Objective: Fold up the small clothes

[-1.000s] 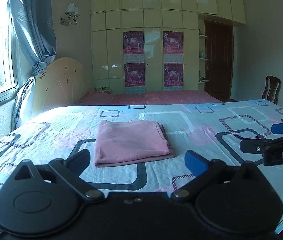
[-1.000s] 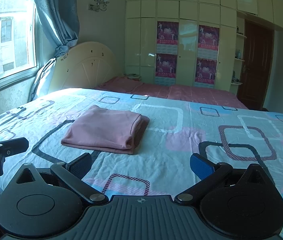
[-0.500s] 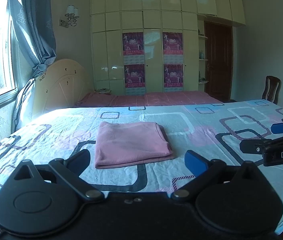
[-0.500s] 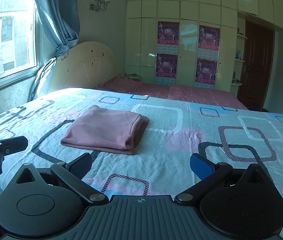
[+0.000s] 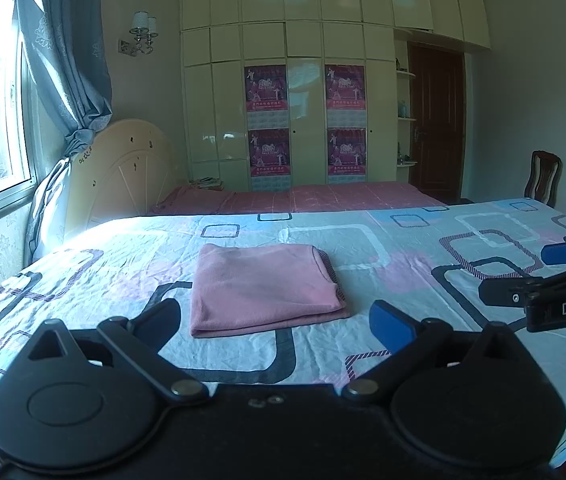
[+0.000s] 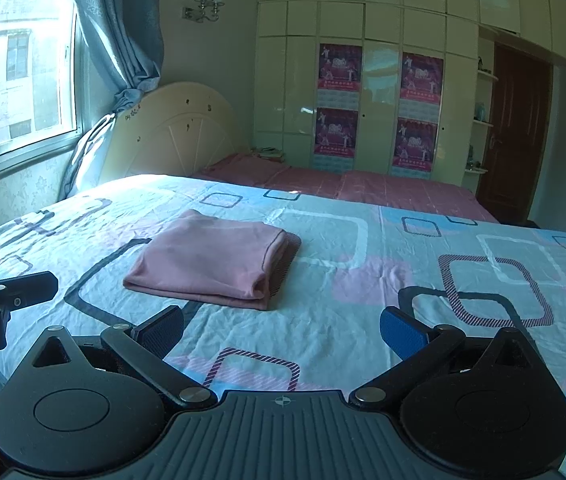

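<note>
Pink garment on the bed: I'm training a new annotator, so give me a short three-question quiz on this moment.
1. True or false: the pink garment lies folded flat on the bedsheet.
2. What does the left gripper hold between its jaws? A) the garment B) nothing C) a pillow
3. Fill in: in the left wrist view, the right gripper shows at the ___ edge of the picture.

Key
1. True; it is a neat rectangle.
2. B; the jaws stand wide apart, short of the garment. The right gripper is open and empty too.
3. Right.
</note>
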